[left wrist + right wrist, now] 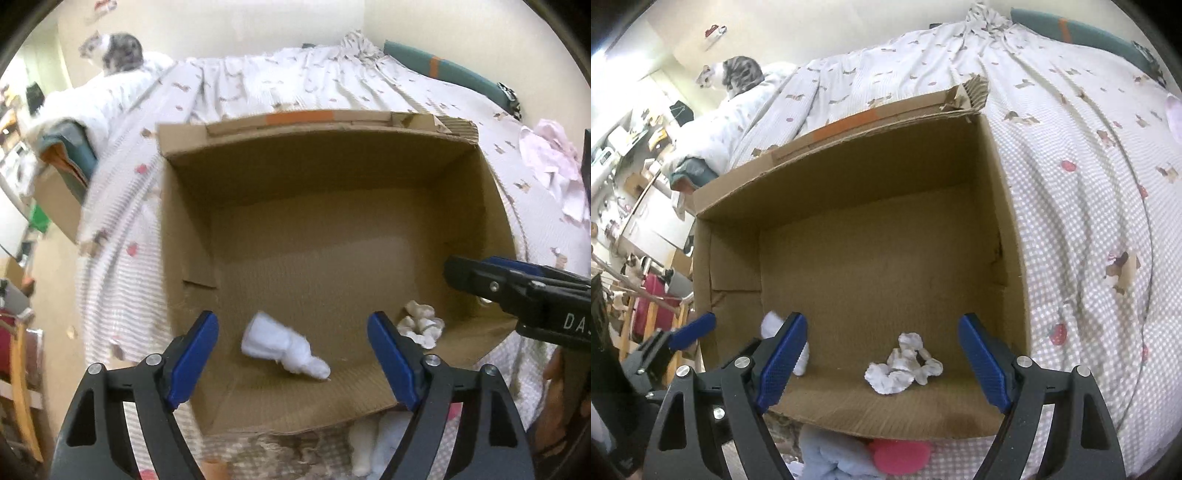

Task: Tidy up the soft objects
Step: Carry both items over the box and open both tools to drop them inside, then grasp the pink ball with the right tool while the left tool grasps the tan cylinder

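An open cardboard box stands on the bed. On its floor near the front wall lie a rolled white sock and a crumpled white scrunchie; the sock is partly hidden behind a finger in the right wrist view. My left gripper is open and empty above the sock. My right gripper is open and empty above the scrunchie; it also shows in the left wrist view. More soft items lie in front of the box: white socks, a light blue one, a pink one.
The bed has a checked, printed cover. A grey and white cat sits on a white duvet at the far left. Pink clothes lie to the right. Cluttered furniture and a red bag stand left of the bed.
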Demonstrator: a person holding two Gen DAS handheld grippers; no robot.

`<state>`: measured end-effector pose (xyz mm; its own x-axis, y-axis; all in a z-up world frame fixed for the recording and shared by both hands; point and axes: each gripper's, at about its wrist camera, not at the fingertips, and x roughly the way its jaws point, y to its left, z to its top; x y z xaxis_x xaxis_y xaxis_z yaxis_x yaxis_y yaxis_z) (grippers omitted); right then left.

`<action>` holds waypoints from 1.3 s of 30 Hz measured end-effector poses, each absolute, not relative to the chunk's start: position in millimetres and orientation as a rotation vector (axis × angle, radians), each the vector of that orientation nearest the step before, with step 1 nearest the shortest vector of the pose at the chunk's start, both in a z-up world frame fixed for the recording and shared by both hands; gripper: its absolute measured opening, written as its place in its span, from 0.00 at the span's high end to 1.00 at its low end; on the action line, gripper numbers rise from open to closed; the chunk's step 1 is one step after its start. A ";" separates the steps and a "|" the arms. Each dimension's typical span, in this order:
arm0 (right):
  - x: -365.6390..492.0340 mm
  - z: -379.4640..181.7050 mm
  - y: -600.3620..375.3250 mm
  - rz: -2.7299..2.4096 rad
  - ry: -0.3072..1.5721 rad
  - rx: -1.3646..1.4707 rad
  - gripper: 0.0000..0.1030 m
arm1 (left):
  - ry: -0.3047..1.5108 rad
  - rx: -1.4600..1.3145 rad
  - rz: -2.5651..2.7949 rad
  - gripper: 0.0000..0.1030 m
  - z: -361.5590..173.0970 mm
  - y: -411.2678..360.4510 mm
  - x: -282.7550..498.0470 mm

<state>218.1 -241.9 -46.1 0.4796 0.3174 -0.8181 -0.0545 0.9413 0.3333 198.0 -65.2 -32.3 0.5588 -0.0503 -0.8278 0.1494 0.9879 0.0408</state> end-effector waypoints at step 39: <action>97.5 -56.1 -258.4 0.209 1.164 0.266 0.14 | 1.372 -0.229 0.008 0.68 -128.8 59.4 118.5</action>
<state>97.5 -258.4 -56.1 0.3821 0.2978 -0.8748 -0.0244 0.9496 0.3126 118.5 59.4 -128.8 0.2015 -0.1274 -0.9712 -0.1391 0.9777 -0.1572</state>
